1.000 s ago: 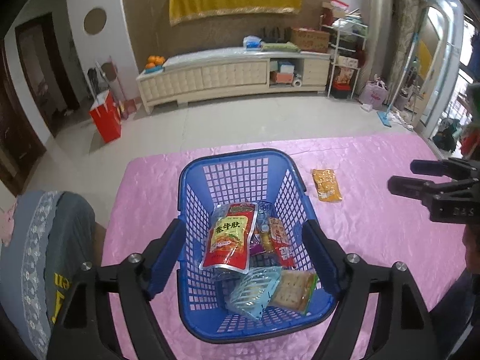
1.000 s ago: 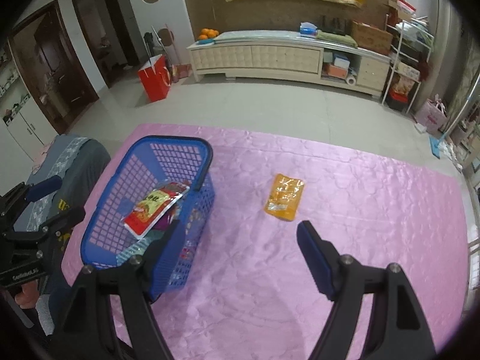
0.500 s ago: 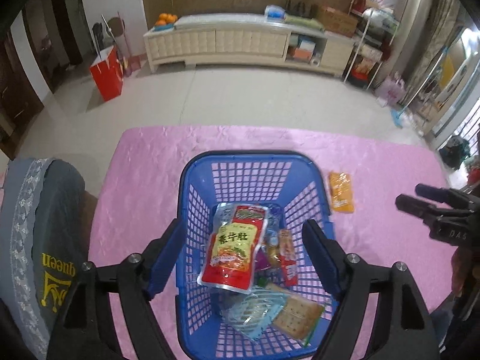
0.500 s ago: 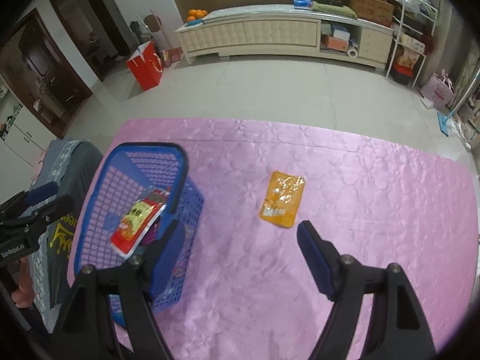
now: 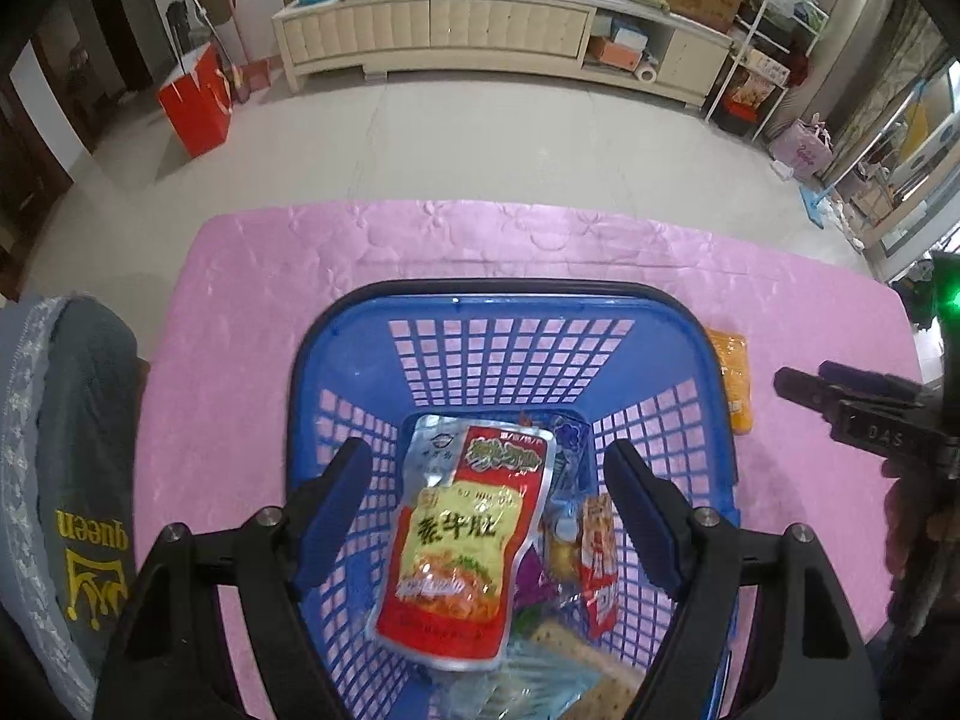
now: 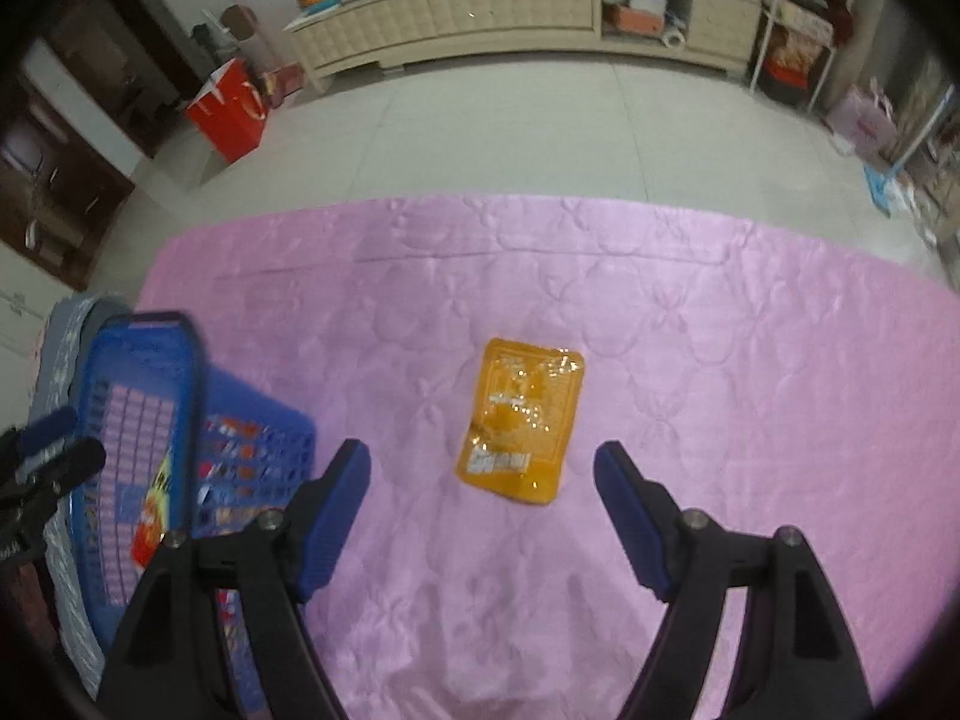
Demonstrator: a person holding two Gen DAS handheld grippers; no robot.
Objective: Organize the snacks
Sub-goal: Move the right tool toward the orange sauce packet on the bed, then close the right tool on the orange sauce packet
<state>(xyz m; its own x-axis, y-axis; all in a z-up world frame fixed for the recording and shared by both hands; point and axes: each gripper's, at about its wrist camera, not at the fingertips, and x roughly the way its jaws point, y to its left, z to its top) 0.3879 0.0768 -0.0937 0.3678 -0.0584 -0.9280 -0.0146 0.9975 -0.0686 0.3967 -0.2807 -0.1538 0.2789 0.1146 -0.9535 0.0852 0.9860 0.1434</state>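
While the pink tablecloth (image 6: 690, 312) carries only one loose snack, the step in hand is judged to be the pickup of that snack for transfer to the blue basket (image 5: 510, 306).

Blue basket: it stands on the cloth at the left side of the table and already holds several packets, with a red-and-yellow pouch (image 5: 462, 546) lying on top. Leave room beside that pouch for the last item.

Left gripper (image 5: 489, 516): it hangs over the basket interior, jaws spread wide on either side of the red-and-yellow pouch, pads clear of it, nothing held. Keep it clear of the basket rim so that the delivery path is free, or use it to steady the basket wall.

Right gripper (image 6: 483, 510): it points steeply down at the cloth, jaws wide apart and empty.

Orange packet (image 6: 522, 420): it lies flat on the cloth, well apart from the basket, just ahead of the right fingertips and roughly centred between them.

Procedure, as judged:
1. Centre the jaws across the packet's short width.
2. Lower until both pads (image 6: 336, 510) meet the cloth.
3. Close slowly; a flat, glossy packet may slide or bunch the cloth.
4. Lift, then carry it left over the basket rim.
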